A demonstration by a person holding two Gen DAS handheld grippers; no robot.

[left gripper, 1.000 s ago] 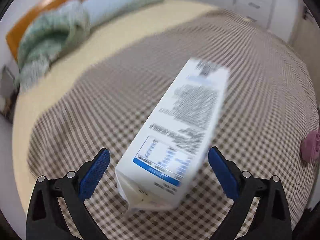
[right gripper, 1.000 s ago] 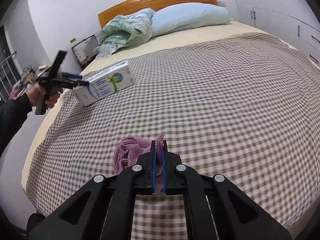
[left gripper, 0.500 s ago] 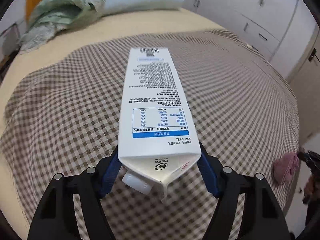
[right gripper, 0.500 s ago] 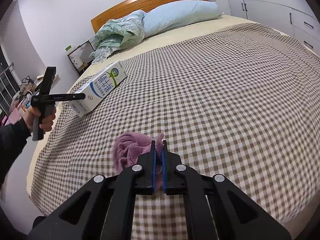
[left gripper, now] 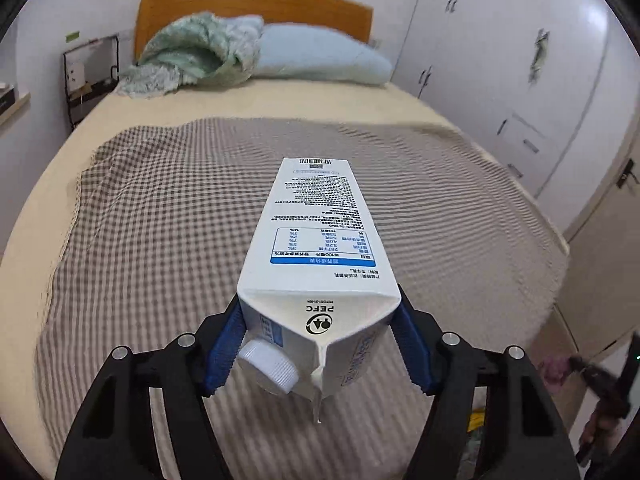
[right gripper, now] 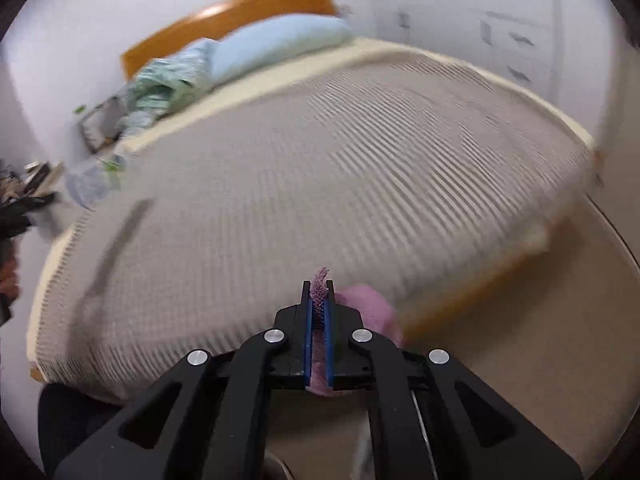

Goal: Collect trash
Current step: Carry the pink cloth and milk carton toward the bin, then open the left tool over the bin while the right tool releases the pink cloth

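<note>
Your left gripper [left gripper: 320, 344] has just closed onto the milk carton [left gripper: 320, 248], "PEFC" readable on its near gable, held above the checked bedspread [left gripper: 160, 240]; right gripper [right gripper: 319, 292] pinches the purple cloth [right gripper: 366, 304].

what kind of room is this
Most likely a bedroom: a bed with a wooden headboard, a light blue pillow at its head, and white built-in wardrobes along the wall.

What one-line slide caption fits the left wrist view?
Left gripper shut on a white milk carton, cap end nearest the camera, above the checked bedspread.
</note>
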